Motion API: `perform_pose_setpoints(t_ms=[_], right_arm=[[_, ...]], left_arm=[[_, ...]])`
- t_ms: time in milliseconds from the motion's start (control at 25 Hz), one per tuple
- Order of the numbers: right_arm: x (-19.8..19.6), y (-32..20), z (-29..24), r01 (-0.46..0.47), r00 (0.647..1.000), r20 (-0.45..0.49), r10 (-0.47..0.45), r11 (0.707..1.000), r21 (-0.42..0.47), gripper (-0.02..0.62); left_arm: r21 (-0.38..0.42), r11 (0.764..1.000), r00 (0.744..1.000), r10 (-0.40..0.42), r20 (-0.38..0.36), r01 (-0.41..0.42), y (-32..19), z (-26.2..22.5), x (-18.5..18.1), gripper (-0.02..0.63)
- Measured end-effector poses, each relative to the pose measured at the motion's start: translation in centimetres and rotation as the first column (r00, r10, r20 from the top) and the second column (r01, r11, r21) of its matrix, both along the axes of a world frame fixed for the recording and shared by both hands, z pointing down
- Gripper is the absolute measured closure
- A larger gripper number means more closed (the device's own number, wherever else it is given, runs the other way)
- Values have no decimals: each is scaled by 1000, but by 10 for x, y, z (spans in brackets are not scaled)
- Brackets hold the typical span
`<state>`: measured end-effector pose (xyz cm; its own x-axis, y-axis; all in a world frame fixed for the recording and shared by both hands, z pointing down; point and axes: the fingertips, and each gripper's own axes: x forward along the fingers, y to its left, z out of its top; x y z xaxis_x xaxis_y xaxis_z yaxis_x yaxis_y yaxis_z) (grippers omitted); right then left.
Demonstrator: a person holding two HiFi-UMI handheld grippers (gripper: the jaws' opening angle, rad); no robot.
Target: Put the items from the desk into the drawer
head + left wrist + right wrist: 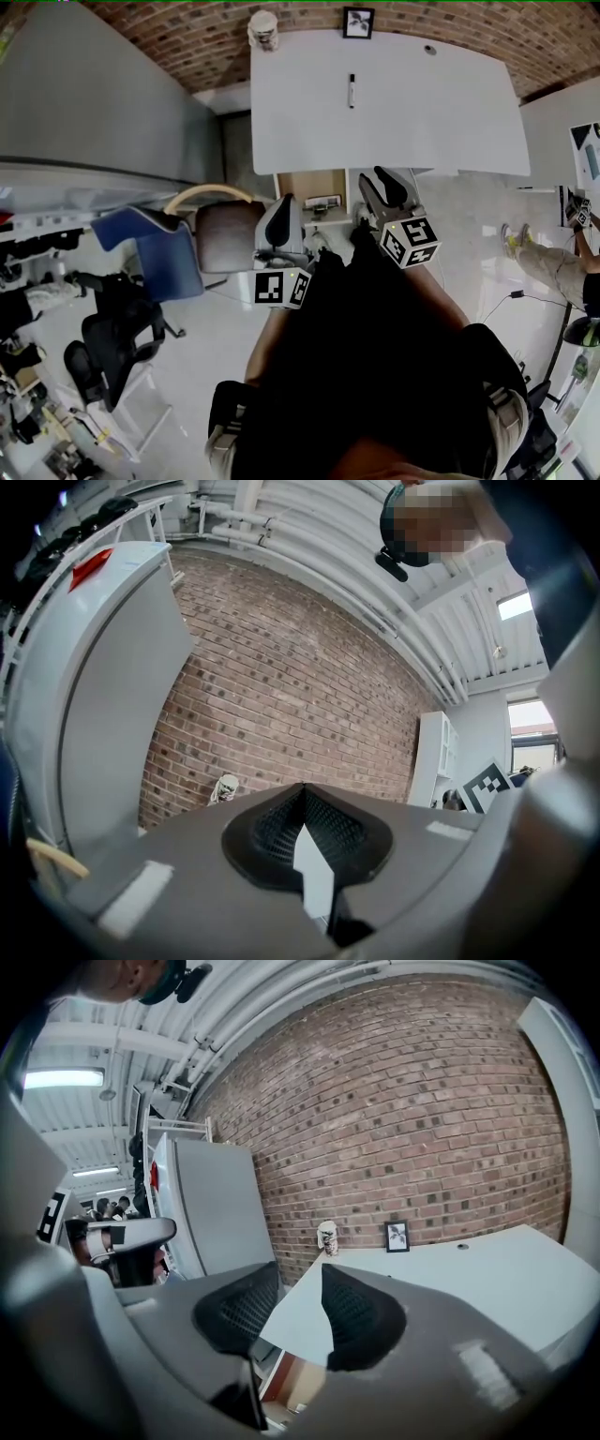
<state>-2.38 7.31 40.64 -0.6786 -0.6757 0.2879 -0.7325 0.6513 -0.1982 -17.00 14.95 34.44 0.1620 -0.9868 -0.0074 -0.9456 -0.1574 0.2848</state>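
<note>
Marker (352,91) on desk (422,122); cup (263,30), frame (358,22) beyond

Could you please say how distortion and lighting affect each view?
Head view: fisheye bows the desk at its edges, lower frame is dark. Left gripper view: the brick wall curves strongly. Right gripper view: black vignette corners, bright ceiling lamp.

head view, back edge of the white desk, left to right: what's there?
paper cup → picture frame → cable hole
</note>
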Motion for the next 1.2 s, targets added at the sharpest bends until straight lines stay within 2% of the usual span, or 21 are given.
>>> perform_pose_setpoints(t_ms=[280,680,960,1200], right_arm=[[5,-54,13,-26,1000,-16,25,999,-27,445],[17,-179,51,-46,998,-44,42,994,-100,445],[12,-258,100,-30,997,-82,14,980,-198,445],[3,-310,160,-46,992,-128,6,948,-314,445]], left_arm=[[-5,999,999,-41,-17,41,-17,1,-5,592],[-20,992,992,-126,-25,125,-86,0,-1,592],[-49,985,986,-164,-20,163,-148,4,7,592],[-89,977,981,-195,-21,192,-184,14,9,592]])
